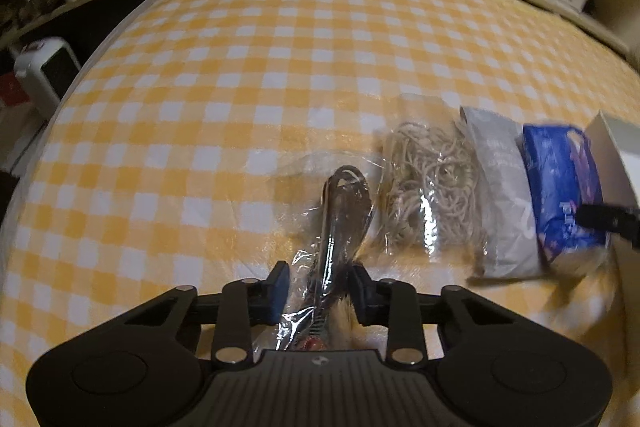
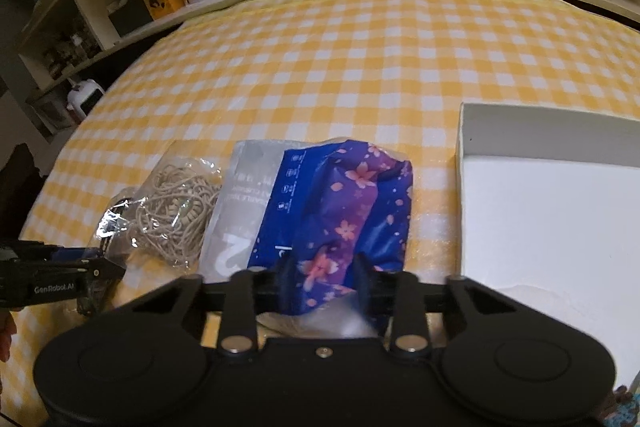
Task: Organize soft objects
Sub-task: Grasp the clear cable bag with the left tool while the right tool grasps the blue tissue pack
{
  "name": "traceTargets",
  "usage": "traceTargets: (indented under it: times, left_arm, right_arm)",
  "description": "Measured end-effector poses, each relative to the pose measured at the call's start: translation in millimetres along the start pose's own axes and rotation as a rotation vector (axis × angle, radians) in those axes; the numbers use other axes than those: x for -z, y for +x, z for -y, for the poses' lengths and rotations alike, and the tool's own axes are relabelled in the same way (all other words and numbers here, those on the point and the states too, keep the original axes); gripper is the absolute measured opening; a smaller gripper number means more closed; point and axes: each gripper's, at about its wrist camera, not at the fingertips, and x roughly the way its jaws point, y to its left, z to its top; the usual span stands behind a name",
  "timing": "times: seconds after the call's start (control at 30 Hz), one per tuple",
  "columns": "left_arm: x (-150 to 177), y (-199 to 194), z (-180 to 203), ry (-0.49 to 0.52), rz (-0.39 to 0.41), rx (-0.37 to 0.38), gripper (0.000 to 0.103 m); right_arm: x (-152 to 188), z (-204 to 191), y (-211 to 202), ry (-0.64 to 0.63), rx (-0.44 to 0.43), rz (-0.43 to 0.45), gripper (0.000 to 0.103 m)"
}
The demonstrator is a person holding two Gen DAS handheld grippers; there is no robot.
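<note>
Beside empty white box [image 2: 552, 219]: corded clear bag [image 1: 428, 187], blue floral pouch [image 2: 348, 211].

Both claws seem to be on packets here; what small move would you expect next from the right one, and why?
Probably a short lift and carry rightward: the right claw pinches the blue flower-printed soft packet, and the open white cardboard box sits empty beside it on the yellow checked cloth.
</note>
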Motion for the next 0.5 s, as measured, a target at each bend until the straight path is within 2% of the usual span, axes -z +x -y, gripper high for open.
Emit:
traceTargets:
  times: [0.13, 0.2, 0.5]
  left_arm:
    - [4.0, -9.3, -11.5, -0.067, 0.018, 0.027, 0.031]
    - [4.7, -14.2, -12.5, -0.078, 0.032, 0.026, 0.031]
    - [7.7, -47.3, -24.7, -0.173, 0.094, 0.002, 0.031]
  right_arm:
    - [2.4, 1.1, -10.7, -0.034, -0.015, 0.023, 0.017]
    - [2.6, -4.1, -14.7, -0.06, -0.009, 0.036, 0.011]
    - [3.3, -10.8, -27.1, -0.085, -0.023, 0.058, 0.01]
